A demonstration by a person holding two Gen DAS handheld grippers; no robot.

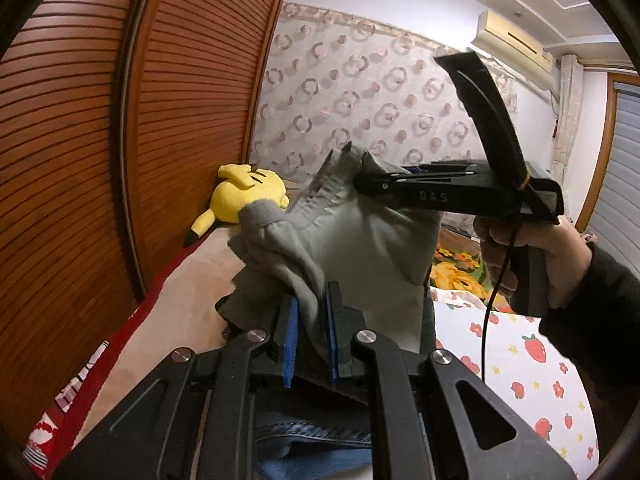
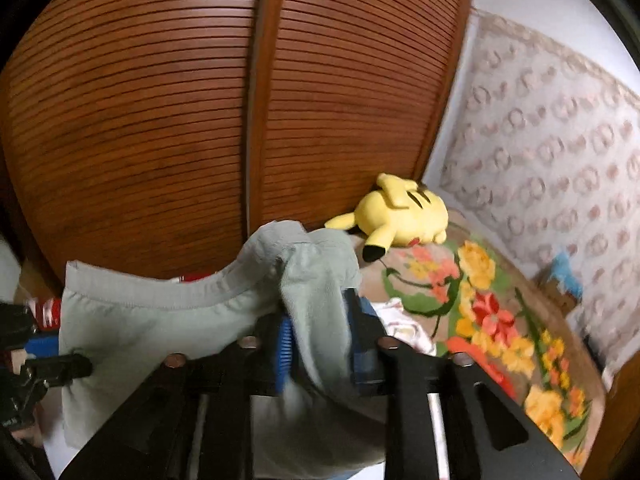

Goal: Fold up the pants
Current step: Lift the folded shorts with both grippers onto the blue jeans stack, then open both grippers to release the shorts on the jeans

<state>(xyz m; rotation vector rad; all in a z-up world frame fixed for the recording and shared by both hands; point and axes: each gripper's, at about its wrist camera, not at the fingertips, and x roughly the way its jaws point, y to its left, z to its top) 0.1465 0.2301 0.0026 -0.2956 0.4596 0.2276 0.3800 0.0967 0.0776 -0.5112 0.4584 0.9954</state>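
Observation:
Grey pants hang in the air above the bed, held by both grippers. My left gripper is shut on a bunched fold of the grey fabric between its blue pads. My right gripper comes in from the right in the left wrist view and is shut on the waistband edge. In the right wrist view the right gripper pinches the grey pants, whose waistband stretches left to the left gripper.
A yellow plush toy lies at the head of the bed by the wooden louvred wardrobe; it also shows in the right wrist view. A floral blanket and a strawberry-print sheet cover the bed. Blue jeans lie below.

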